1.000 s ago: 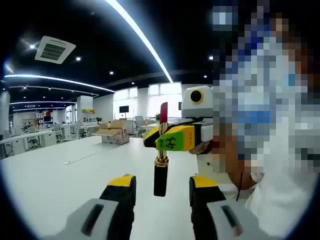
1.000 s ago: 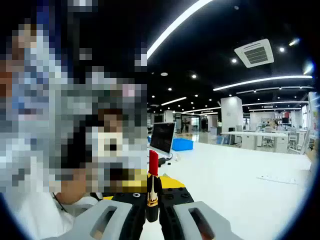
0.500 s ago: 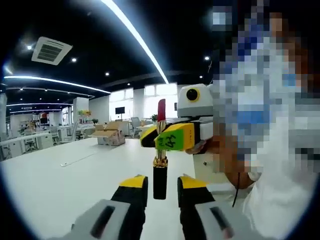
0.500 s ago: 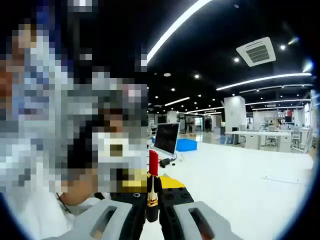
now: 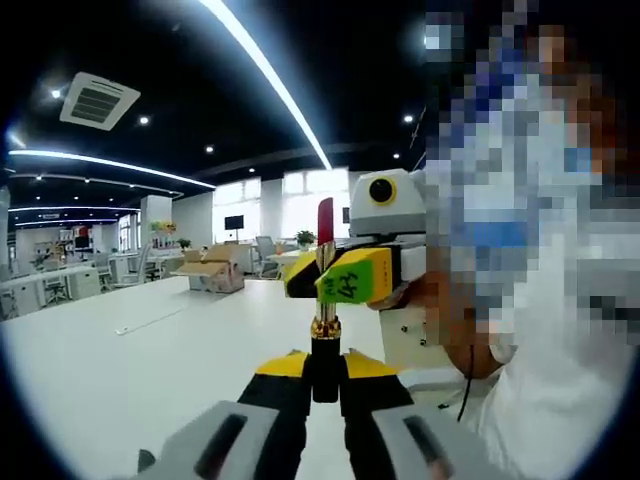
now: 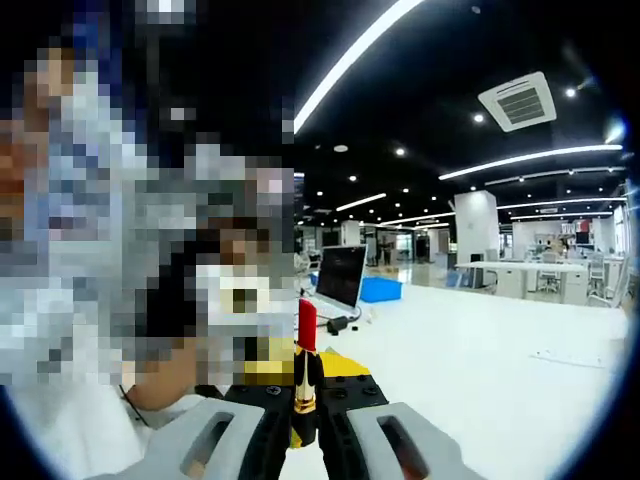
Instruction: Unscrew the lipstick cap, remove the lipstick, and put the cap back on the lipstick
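Observation:
An uncapped lipstick stands upright in the air, its red bullet [image 5: 325, 222] above a gold collar [image 5: 325, 326] and a black base [image 5: 325, 358]. In the left gripper view my left gripper [image 5: 325, 372] is shut on the black base from below. My right gripper [image 5: 338, 276] reaches in from the right, its yellow-tipped jaws shut on the tube just under the bullet. In the right gripper view the red bullet [image 6: 306, 326] rises above my right gripper [image 6: 303, 405], whose jaws clamp the gold part. No cap is visible.
A long white table [image 5: 110, 370] runs below, with a cardboard box [image 5: 212, 274] at its far end. The person's white shirt [image 5: 565, 410] is close on the right. A dark monitor [image 6: 340, 279] and a blue box [image 6: 383, 290] sit on the white table [image 6: 490, 380].
My left gripper's jaws have moved from wide open to shut on the lipstick's black base. The right gripper has kept its hold and barely moved.

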`<action>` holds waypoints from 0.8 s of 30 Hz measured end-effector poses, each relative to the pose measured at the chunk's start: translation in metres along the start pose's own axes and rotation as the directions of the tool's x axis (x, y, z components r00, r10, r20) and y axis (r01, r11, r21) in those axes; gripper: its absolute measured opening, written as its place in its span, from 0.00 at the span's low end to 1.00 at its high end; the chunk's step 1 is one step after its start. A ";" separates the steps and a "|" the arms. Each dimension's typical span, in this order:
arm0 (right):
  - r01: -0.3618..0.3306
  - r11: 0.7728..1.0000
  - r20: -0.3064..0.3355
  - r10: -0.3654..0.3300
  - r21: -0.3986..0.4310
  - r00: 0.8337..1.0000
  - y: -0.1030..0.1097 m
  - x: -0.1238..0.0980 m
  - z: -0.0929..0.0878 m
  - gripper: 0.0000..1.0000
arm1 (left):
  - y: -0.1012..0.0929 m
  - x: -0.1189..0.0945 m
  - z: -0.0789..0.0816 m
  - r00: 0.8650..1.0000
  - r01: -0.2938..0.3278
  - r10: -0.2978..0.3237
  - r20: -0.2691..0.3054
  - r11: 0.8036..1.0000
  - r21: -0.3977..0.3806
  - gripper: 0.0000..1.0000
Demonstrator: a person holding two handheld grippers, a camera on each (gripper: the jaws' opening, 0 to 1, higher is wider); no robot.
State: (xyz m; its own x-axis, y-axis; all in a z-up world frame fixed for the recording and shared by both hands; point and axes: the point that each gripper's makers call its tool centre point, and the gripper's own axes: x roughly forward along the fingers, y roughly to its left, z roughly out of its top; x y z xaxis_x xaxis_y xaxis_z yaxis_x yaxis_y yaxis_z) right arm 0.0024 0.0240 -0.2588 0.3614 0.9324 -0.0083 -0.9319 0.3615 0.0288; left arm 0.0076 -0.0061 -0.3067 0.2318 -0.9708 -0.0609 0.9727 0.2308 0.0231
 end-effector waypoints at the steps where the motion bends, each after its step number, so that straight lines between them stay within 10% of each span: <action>1: -0.001 1.000 0.000 0.001 0.001 1.000 0.000 0.000 0.000 0.07 | 0.000 0.000 0.000 1.000 0.002 -0.002 0.001 1.000 -0.001 0.13; 14: -0.197 0.980 0.050 0.195 0.039 0.980 0.034 -0.012 0.015 0.06 | -0.032 -0.007 0.014 0.981 0.188 -0.184 0.055 0.978 -0.093 0.13; 24: -0.407 0.910 0.133 0.395 0.080 0.909 0.074 -0.024 0.031 0.06 | -0.078 -0.015 0.033 0.911 0.406 -0.387 0.143 0.903 -0.142 0.13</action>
State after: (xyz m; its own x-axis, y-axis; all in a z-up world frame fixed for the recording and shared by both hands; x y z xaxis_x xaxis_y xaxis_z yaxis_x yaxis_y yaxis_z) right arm -0.0739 0.0282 -0.2258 -0.0353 0.9900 0.1368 -0.9927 -0.0505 0.1095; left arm -0.0717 -0.0116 -0.2747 -0.1663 -0.9830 0.0784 0.9736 -0.1763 -0.1450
